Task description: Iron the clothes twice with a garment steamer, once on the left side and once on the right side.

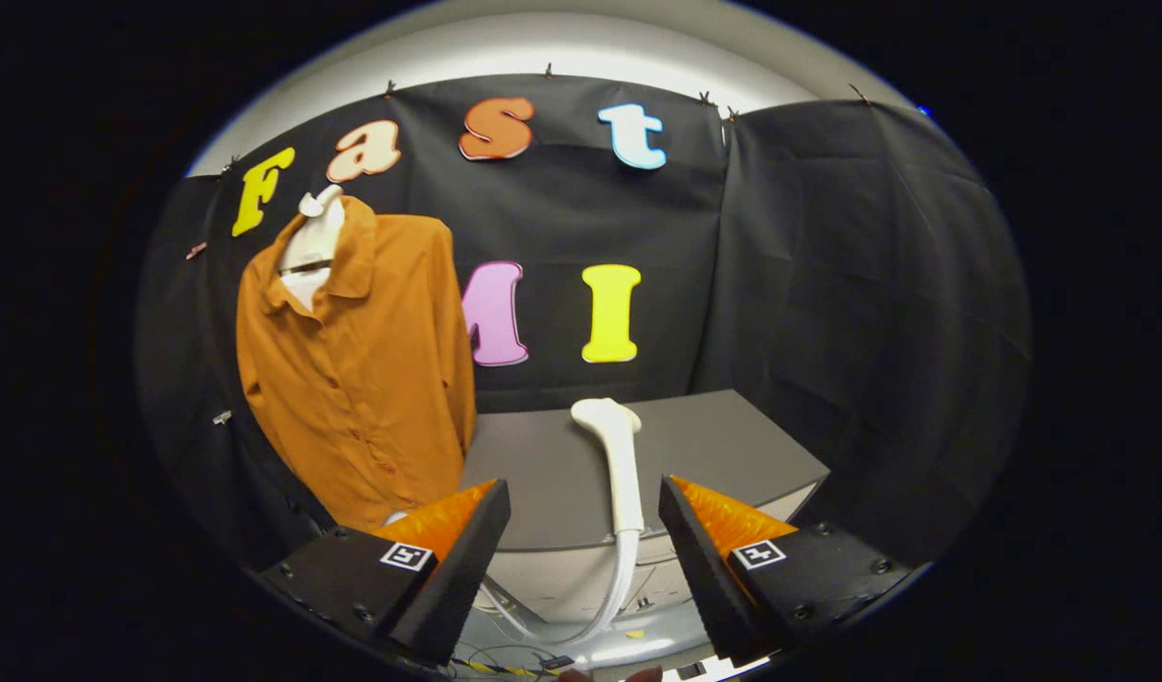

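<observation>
**White steamer lies on the table**

White and slim, the steamer [615,455] lies on the grey table [732,455], head away from us, hose [618,578] trailing off the near edge. Our gripper [585,497] gapes wide, empty. We see the orange shirt [363,369] hanging left.

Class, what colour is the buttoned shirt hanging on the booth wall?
Burnt orange, plain; the hanging collared shirt shows best in the gripper view.
</observation>
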Available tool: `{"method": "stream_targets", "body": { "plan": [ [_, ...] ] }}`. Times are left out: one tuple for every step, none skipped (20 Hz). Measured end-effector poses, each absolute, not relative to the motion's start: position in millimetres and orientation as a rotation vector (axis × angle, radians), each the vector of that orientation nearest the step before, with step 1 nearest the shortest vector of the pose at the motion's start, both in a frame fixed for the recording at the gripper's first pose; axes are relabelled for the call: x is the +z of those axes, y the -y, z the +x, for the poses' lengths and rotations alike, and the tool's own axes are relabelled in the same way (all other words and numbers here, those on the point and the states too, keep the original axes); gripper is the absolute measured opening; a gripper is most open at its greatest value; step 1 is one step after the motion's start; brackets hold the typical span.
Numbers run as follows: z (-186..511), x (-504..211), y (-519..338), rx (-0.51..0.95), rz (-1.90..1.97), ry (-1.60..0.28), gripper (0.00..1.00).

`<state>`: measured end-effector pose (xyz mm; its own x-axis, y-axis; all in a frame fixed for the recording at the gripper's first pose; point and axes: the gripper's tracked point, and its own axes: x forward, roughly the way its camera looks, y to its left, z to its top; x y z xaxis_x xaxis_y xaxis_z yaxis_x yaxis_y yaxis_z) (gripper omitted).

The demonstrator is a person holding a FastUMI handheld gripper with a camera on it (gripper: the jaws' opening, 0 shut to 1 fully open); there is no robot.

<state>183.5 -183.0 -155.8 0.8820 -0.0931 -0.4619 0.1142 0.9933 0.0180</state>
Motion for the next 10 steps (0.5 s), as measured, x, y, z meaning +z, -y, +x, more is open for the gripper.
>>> {"method": "stream_targets", "body": {
  "plan": [
    [194.0, -168.9, 194.2, -0.115, 0.053, -0.507, 0.99],
    [202.3, -183.6, 202.9, -0.119, 0.061, -0.542, 0.99],
    [211.8, -198.1, 211.7, -0.122, 0.071, -0.574, 0.99],
    [221.2, -211.0, 217.5, -0.121, 0.082, -0.603, 0.99],
    [229.9, -223.6, 221.7, -0.117, 0.090, -0.631, 0.99],
    [238.5, -236.3, 223.6, -0.109, 0.100, -0.656, 0.99],
    [245.7, -251.0, 226.0, -0.105, 0.101, -0.688, 0.99],
    [250.9, -262.6, 226.3, -0.094, 0.103, -0.718, 0.99],
    [258.1, -277.4, 225.8, -0.087, 0.104, -0.745, 0.99],
    [263.2, -289.8, 223.1, -0.076, 0.112, -0.770, 0.97]
  ]
}}
